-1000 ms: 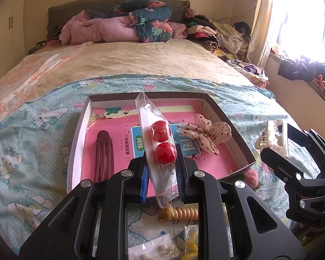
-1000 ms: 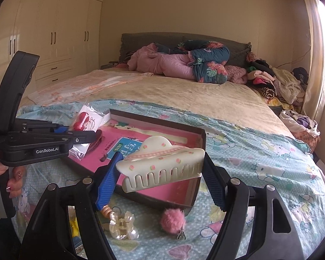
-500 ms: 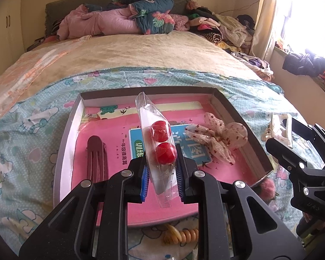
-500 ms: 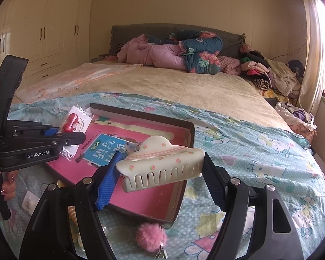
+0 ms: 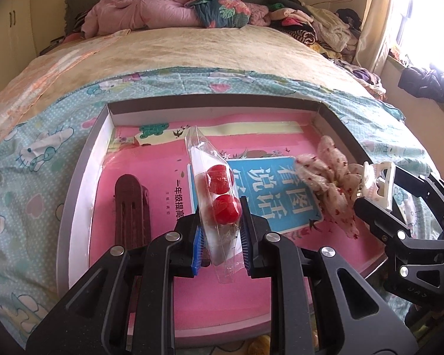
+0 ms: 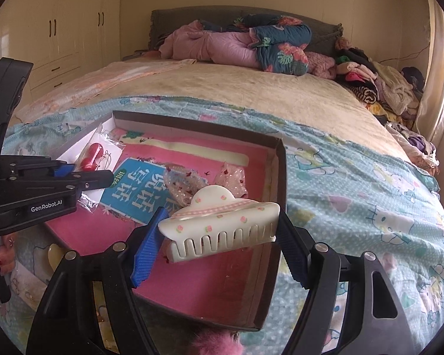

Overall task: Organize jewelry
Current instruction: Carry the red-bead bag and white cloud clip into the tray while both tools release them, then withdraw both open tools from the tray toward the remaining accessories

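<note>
1. Both grippers have advanced over the shallow box [image 5: 83, 177] since a second ago; release looks near.
2. Left gripper [image 5: 220, 236] pinches the clear packet of red earrings [image 5: 219, 195] above the pink lining.
3. Right gripper [image 6: 216, 248] clamps the cream claw clip [image 6: 222, 224], just above the box's right half, beside the sheer scrunchie [image 6: 186, 186].

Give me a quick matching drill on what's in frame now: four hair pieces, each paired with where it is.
Things:
1. clear bag with red balls
2. cream claw clip
3. maroon hair clip
4. dotted fabric bow

Places:
A. lying at the box's left side
B. pinched in the left gripper
C. lying at the box's right side
D. held in the right gripper

Pairs: 1-B, 2-D, 3-A, 4-C
</note>
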